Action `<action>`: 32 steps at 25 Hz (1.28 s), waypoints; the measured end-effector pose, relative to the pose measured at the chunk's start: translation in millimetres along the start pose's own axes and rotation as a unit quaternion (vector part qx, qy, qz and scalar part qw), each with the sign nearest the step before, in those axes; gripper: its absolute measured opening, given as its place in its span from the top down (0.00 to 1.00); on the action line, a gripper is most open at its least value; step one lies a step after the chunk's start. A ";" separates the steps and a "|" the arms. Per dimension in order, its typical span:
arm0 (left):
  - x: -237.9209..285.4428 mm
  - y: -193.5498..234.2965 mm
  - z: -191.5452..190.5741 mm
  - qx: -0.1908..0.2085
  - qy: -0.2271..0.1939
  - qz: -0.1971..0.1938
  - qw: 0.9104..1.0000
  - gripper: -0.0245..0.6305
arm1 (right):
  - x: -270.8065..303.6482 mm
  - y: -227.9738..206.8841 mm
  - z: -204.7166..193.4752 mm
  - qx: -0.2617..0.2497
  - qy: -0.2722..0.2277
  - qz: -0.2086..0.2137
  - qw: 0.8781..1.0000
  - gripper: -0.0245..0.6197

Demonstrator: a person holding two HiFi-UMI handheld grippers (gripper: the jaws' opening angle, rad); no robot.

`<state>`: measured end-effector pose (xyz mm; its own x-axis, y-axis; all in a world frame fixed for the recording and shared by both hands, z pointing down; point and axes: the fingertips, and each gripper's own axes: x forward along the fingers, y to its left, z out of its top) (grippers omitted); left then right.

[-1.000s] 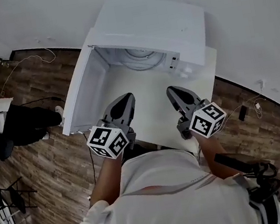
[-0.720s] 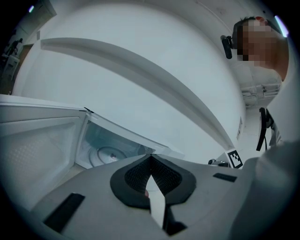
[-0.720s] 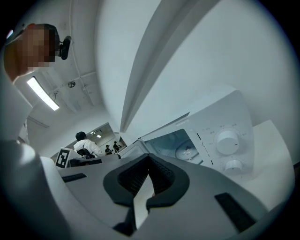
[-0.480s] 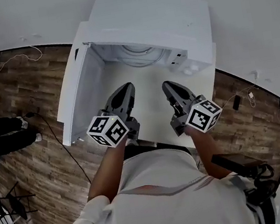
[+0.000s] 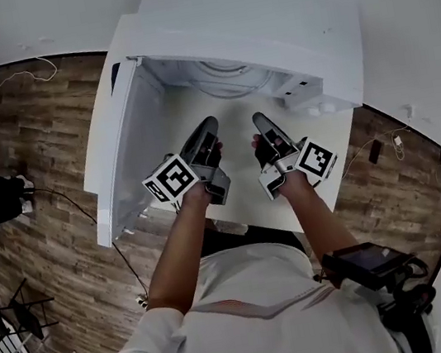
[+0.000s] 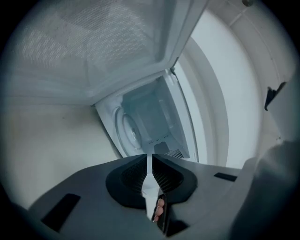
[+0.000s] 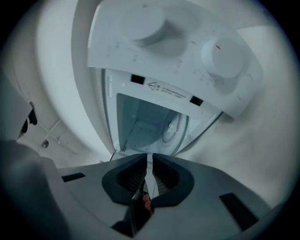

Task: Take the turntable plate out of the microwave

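You hold left gripper (image 5: 210,123) closed, empty; right gripper (image 5: 259,119) empty, jaws just cracking open. Turntable plate (image 5: 226,87) sits ahead of fingertips inside microwave (image 5: 263,30), so you're lined up to reach in.

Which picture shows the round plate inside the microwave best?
The left gripper view: nearly the whole turntable plate shows there. The right gripper view shows it smaller; the head view shows only its front part.

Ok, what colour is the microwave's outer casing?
The microwave is white; the head view shows it best.
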<state>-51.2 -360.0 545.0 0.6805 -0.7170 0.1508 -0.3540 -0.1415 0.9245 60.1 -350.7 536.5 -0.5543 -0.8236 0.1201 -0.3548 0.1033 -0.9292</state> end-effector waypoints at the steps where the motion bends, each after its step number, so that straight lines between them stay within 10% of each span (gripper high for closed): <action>1: 6.1 3.4 -2.1 -0.016 0.002 -0.005 1.000 0.91 | 2.1 -10.4 1.0 0.022 -0.004 -0.003 1.000 0.93; 10: 46.0 42.3 0.0 -0.122 0.013 -0.026 0.992 0.74 | 36.4 -57.9 -3.1 0.168 -0.051 -0.007 0.984 0.77; 32: 97.8 79.9 12.2 -0.197 0.036 -0.019 0.980 0.71 | 86.8 -98.1 -1.4 0.229 -0.067 -0.025 0.971 0.74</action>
<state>-20.7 -449.7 629.3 0.7364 -0.6650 0.1245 -0.0624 0.1164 0.9912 45.7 -431.5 638.6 -0.4310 -0.8897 0.1509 0.0105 -0.1722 -0.9850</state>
